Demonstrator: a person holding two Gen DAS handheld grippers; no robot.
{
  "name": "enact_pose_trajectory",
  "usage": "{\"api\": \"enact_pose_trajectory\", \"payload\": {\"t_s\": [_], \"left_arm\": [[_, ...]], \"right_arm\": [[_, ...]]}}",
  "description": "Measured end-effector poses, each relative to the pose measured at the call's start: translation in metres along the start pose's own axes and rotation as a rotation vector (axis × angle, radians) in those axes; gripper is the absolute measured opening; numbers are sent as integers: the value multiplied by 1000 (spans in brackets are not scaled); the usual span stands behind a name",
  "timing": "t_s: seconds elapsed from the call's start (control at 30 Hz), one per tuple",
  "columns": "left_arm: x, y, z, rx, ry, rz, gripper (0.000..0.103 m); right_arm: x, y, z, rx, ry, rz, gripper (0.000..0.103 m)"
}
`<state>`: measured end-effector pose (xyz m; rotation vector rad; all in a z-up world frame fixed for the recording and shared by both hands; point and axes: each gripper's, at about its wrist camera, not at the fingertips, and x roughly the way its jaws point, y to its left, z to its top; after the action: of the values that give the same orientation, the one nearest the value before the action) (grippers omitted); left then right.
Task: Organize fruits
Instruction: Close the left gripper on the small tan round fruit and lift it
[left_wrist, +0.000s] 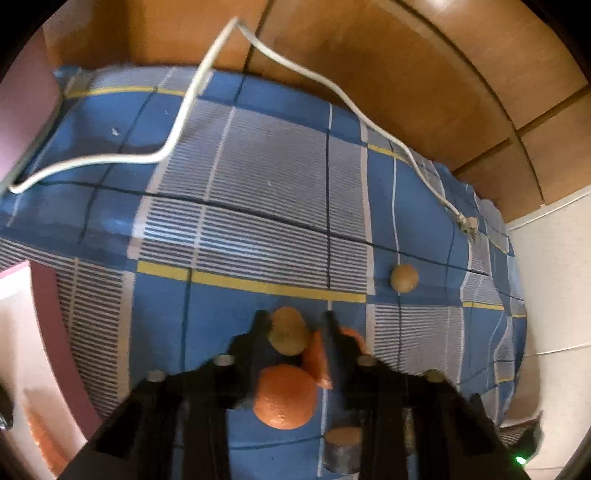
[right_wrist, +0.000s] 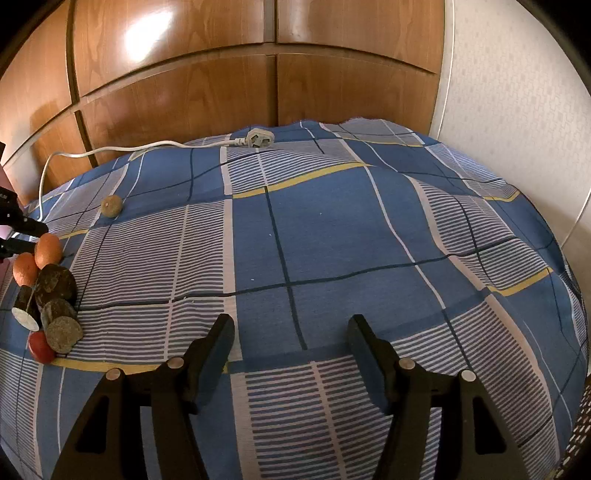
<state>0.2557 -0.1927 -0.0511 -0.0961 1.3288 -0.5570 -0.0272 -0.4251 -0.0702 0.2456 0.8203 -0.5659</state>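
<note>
Closest beneath the left tool (left_wrist: 295, 325), behind its fingertips, an orange (left_wrist: 284, 397) and a dark stubby piece (left_wrist: 341, 452) sit on the soft bed sheet (left_wrist: 258, 206). Any dip or drag of the tool's body could nudge them and send them rolling. At the tips, the left tool is pressed together about as far as it goes, apparently pinching a small brownish fruit (left_wrist: 286, 332). The fruit is round and only its near side seems caught, so it could squirt forward if lifted quickly. Touching the tool's right finger is a second orange (left_wrist: 317, 358), partly hidden behind it. A lift may brush this one and break up the cluster. Further ahead and to the right, a lone round fruit (left_wrist: 404, 278) lies well apart from the group and is not yet gathered. The sheet sags and creases, so anything set down loosely may roll away from the pile. Beyond that, a white cable (left_wrist: 184, 110) and its plug (left_wrist: 469, 225) cross the far side of the bed, where a long reach could snag them. The right tool (right_wrist: 291, 332) hangs spread and empty over bare sheet, with the fruit pile well off to its left. It poses little risk where it is.
</note>
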Motion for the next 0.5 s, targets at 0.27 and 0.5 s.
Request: {"api": "enact_pose_trajectory", "payload": {"t_s": [0.27, 0.5], "left_arm": [[-30, 22, -15, -44, -105, -50, 10], [-59, 38, -24, -36, -149, -51, 6]], "right_arm": [[1, 1, 0, -4, 0, -3, 65], [1, 1, 1, -7, -1, -5, 65]]}}
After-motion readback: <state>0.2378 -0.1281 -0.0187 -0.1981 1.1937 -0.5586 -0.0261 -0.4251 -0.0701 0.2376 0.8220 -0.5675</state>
